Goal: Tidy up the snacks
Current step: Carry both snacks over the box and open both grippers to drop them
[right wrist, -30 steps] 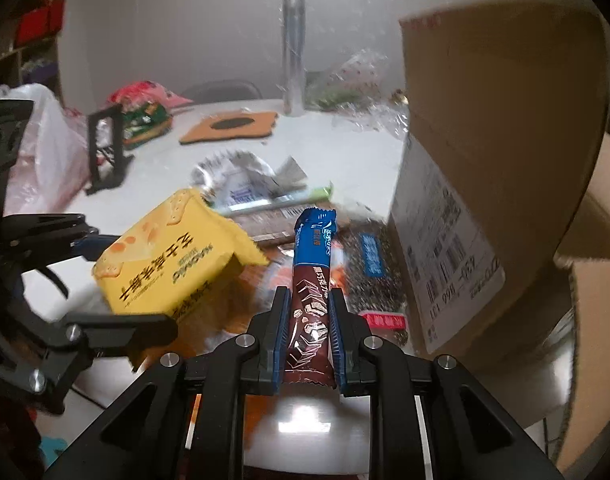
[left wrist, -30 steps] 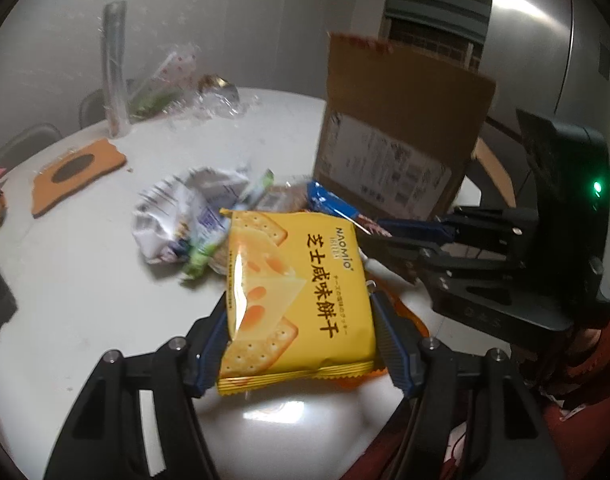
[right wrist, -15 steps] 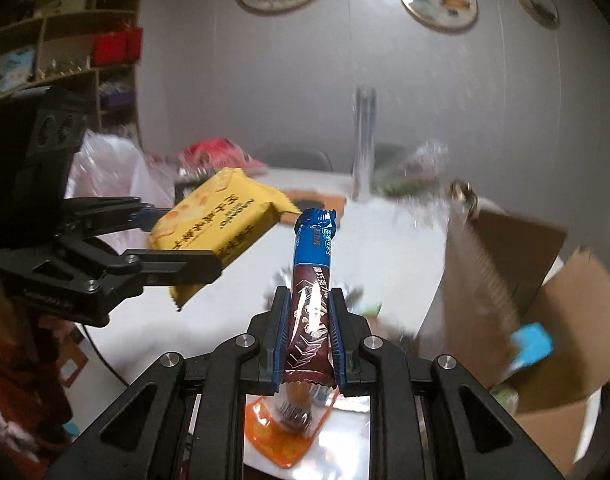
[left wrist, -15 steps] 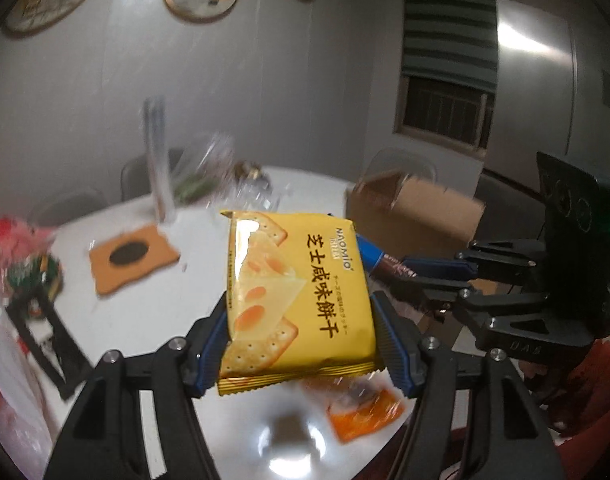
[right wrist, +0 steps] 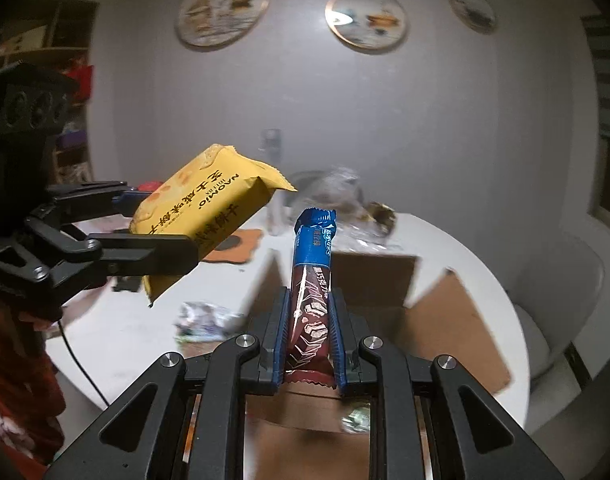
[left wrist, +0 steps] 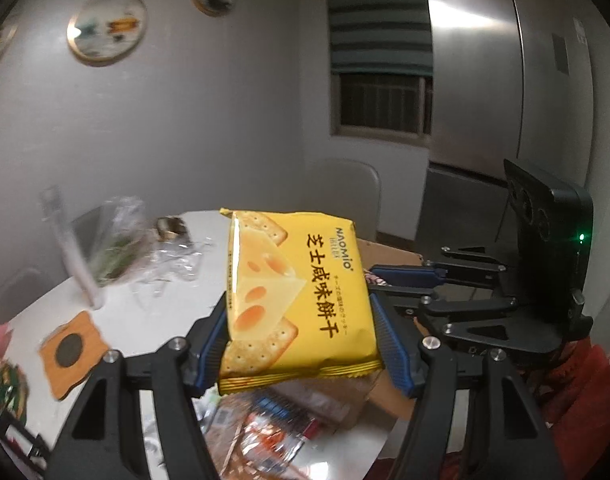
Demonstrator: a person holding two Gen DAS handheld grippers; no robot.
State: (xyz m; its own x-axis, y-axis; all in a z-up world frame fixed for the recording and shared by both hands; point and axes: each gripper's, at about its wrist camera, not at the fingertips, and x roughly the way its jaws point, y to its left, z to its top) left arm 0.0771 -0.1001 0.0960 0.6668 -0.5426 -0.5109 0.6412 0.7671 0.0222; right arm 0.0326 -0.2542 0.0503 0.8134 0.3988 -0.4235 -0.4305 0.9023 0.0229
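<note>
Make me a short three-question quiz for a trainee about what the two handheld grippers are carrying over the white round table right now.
1. True or false: the left gripper is shut on the yellow cheese cracker packet.
2. What does the right gripper hold? A) a clear plastic bag B) a brown and blue chocolate bar C) an orange toast-shaped coaster
3. Fill in: the open brown cardboard box stands on the ______.

Key
1. True; its blue pads press the packet's two sides.
2. B; the brown and blue chocolate bar stands upright between the shut jaws.
3. White round table.
</note>
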